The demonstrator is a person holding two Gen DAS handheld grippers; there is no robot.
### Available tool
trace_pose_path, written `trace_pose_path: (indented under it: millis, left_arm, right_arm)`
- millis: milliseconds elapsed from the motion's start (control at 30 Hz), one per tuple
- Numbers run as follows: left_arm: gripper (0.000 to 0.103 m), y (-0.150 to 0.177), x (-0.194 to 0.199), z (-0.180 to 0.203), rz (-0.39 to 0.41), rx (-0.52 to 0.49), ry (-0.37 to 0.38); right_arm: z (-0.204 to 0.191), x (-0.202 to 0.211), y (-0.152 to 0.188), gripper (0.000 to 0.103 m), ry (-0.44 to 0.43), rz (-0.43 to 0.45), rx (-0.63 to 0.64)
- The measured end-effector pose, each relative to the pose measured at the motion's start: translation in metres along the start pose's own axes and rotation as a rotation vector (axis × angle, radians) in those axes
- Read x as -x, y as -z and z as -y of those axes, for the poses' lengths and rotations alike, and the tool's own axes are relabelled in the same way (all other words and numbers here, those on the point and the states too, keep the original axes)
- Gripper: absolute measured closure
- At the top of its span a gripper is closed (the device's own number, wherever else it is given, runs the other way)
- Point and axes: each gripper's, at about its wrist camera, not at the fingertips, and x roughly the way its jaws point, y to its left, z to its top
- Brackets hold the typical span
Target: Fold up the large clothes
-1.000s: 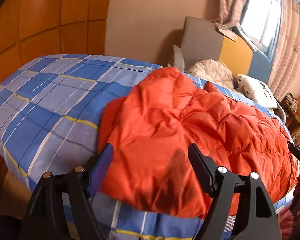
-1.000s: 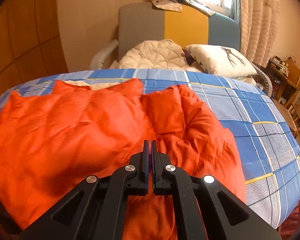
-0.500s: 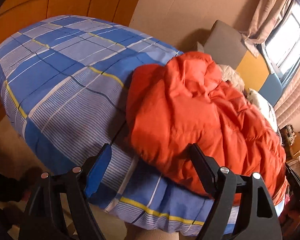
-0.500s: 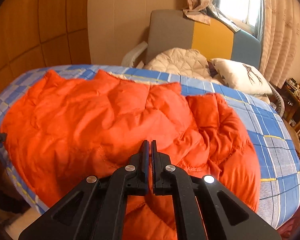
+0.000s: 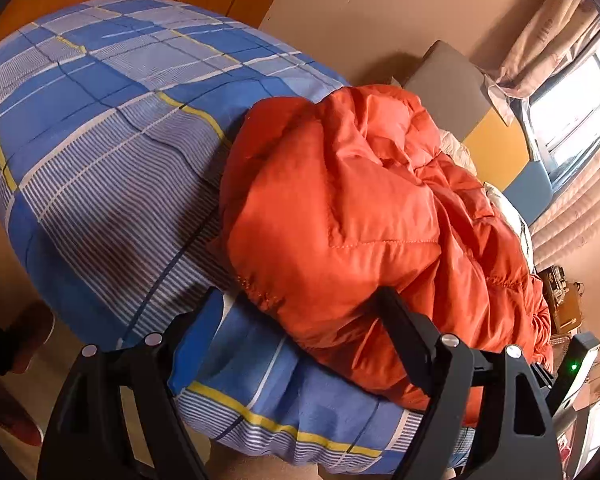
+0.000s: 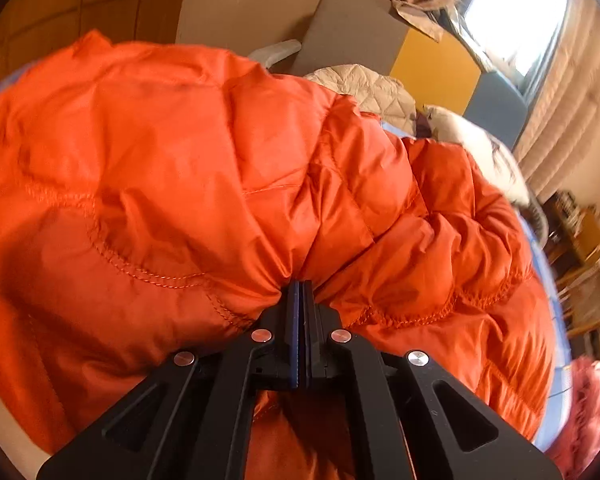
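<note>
A large orange quilted down jacket (image 5: pixel 360 216) lies bunched on a bed with a blue checked sheet (image 5: pixel 100 128). My left gripper (image 5: pixel 300 312) is open, its fingers straddling the jacket's near corner at the bed's edge, not closed on it. In the right wrist view the jacket (image 6: pixel 180 184) fills most of the frame. My right gripper (image 6: pixel 300 292) is shut, and the jacket's fabric puckers at its fingertips, pinched between them.
A grey, yellow and blue chair (image 6: pixel 420 56) stands behind the bed with a beige quilt (image 6: pixel 364 84) and a white pillow (image 6: pixel 472 144). Curtains and a window (image 5: pixel 572 92) are at the right. Wooden furniture (image 6: pixel 580 240) stands at the far right. A foot (image 5: pixel 28 332) is on the floor at the left.
The left gripper dropped and moved to the jacket's near corner at the bed edge. The right gripper, shut throughout, closed in on the jacket; fabric now bunches at its tips.
</note>
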Motion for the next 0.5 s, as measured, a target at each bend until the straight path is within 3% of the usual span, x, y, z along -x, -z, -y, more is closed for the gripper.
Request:
trace_pose_path:
  millis: [167, 267, 500]
  left_arm:
    - [0.023, 0.000, 0.000, 0.001, 0.008, 0.018, 0.071]
    - [0.022, 0.001, -0.001, 0.002, 0.011, 0.006, 0.078]
    - [0.016, -0.007, -0.017, 0.004, 0.009, -0.009, 0.074]
  right_arm:
    - [-0.009, 0.006, 0.001, 0.102, 0.062, 0.005, 0.047]
    - [-0.002, 0.012, 0.002, 0.102, 0.055, 0.015, 0.012]
    - [-0.011, -0.004, 0.003, 0.102, 0.065, -0.028, 0.071]
